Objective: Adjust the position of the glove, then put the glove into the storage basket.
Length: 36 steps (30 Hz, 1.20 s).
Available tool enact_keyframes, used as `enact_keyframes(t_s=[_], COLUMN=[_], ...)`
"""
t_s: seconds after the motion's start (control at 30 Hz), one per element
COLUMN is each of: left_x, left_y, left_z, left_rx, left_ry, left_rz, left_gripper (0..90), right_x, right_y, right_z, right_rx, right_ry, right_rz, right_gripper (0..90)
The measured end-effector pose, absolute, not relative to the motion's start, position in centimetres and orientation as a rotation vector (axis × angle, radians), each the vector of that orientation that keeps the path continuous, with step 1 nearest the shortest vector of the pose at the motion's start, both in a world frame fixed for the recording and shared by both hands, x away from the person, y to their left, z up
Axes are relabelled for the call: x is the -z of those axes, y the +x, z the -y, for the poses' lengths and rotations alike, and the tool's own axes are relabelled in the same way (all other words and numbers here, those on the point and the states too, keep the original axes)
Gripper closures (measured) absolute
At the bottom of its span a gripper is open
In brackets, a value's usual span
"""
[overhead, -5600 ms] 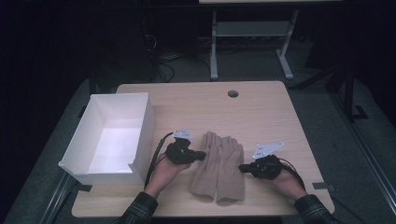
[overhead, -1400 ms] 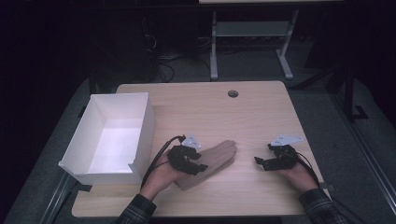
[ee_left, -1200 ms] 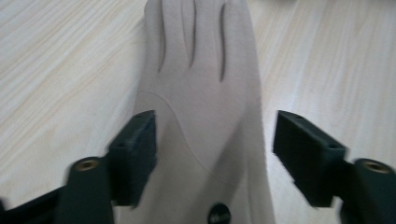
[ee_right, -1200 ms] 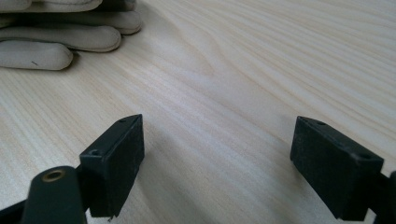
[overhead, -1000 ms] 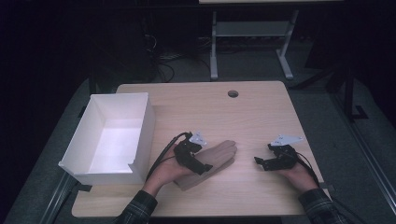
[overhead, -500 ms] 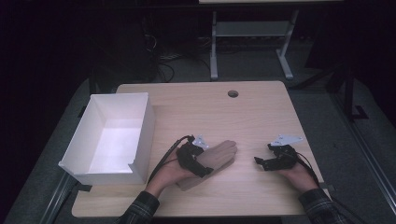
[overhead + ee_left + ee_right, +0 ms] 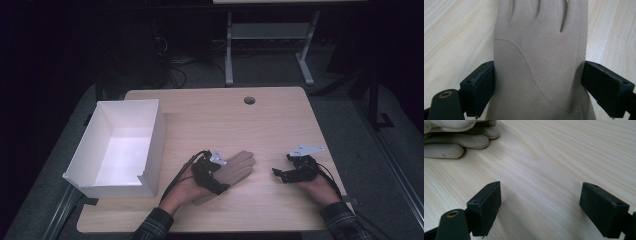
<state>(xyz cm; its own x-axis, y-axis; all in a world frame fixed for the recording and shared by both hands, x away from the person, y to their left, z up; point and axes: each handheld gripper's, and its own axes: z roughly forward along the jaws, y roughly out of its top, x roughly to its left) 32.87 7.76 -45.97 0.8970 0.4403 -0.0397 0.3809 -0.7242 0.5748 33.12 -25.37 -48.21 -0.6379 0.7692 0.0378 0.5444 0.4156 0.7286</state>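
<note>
The wooden tabletop (image 7: 215,115) carries a white box (image 7: 120,147) along its left edge, open side up. Near the front edge, around the middle, lie the beige gloves (image 7: 235,167), stacked, fingers aimed toward the right back. Left gripper (image 7: 212,167) sits over the cuff end, jaws spread to either side of the gloves, pads touching their edges. Right gripper (image 7: 287,174) rests near the front right corner, jaws wide apart on bare wood, glove fingertips just beyond.

Wooden table (image 7: 280,120) — bearing white box (image 7: 120,145), beige gloves (image 7: 235,167).
</note>
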Motion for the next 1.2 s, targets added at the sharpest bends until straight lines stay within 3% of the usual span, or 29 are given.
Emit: enact_keyframes(t_s=[0.17, 0.23, 0.53, 0.67, 1.2], left_x=[46.1, 45.9, 45.5, 45.4, 43.4], left_y=[32.6, 32.5, 32.0, 32.3, 32.9], left_z=[-7.8, -7.8, -7.8, -8.0, -8.1], left_rx=[-0.130, -0.126, -0.033, 0.009, 0.083], left_ry=[2.452, 2.457, 2.438, 2.438, 2.364], left_rz=[-0.596, -0.584, -0.544, -0.548, -0.600], left_gripper=[13.4, 17.7, 55.6, 64.7, 68.8], right_x=[48.2, 48.2, 48.2, 48.2, 48.2], right_y=[33.1, 33.1, 33.1, 33.1, 33.1], right_z=[25.4, 25.3, 25.3, 25.3, 25.3], right_rx=[-1.053, -1.052, -1.051, -1.050, -1.050], right_ry=[1.139, 1.138, 1.139, 1.139, 1.136], right_rz=[-2.371, -2.372, -2.372, -2.372, -2.375], right_gripper=[17.0, 17.0, 17.0, 17.0, 17.0])
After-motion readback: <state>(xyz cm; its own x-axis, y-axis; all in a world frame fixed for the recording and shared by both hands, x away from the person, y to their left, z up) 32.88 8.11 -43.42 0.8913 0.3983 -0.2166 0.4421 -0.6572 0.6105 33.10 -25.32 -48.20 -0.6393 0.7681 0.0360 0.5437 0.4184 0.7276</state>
